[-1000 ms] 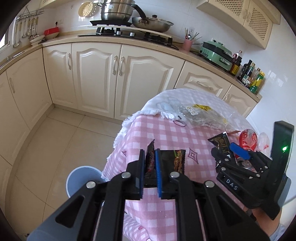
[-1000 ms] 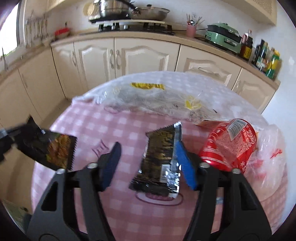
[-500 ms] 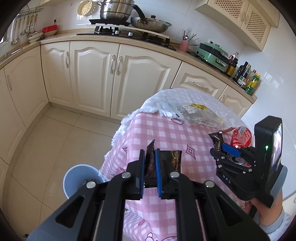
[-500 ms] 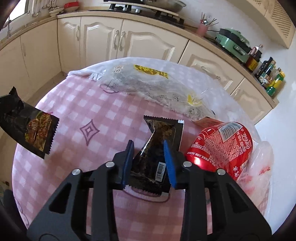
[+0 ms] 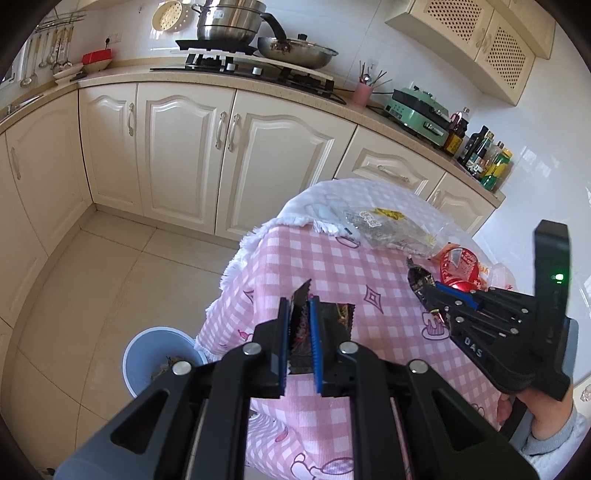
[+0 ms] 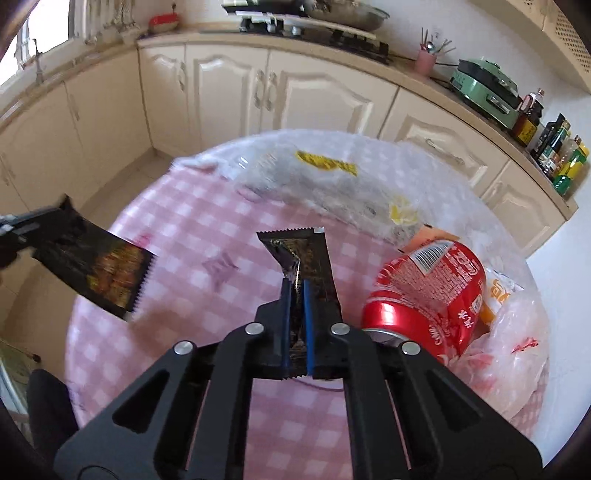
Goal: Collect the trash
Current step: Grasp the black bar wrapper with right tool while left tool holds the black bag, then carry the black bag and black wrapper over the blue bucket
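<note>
Pinching dark wrapper [image 5: 301, 325] w/ left tool [image 5: 299, 325] | right tool [image 6: 295, 317] clamped on second wrapper [image 6: 308, 258], prob. lifted

A pink checked tablecloth [image 5: 343, 266] covers the round table. Beyond the tablecloth, cream cabinets [image 5: 184, 155] carry a gas hob [image 5: 251, 70] with a steel pot [image 5: 227, 20] and a pan [image 5: 297, 46]. Right of the hob stand a pink utensil cup [image 5: 361, 92], a green cooker [image 5: 421, 114] and bottles [image 5: 480, 155].

Right hand-held gripper [image 6: 295, 295] just closed, pinching black wrapper [image 6: 308, 254]; red can [image 6: 428, 295] beside.
</note>
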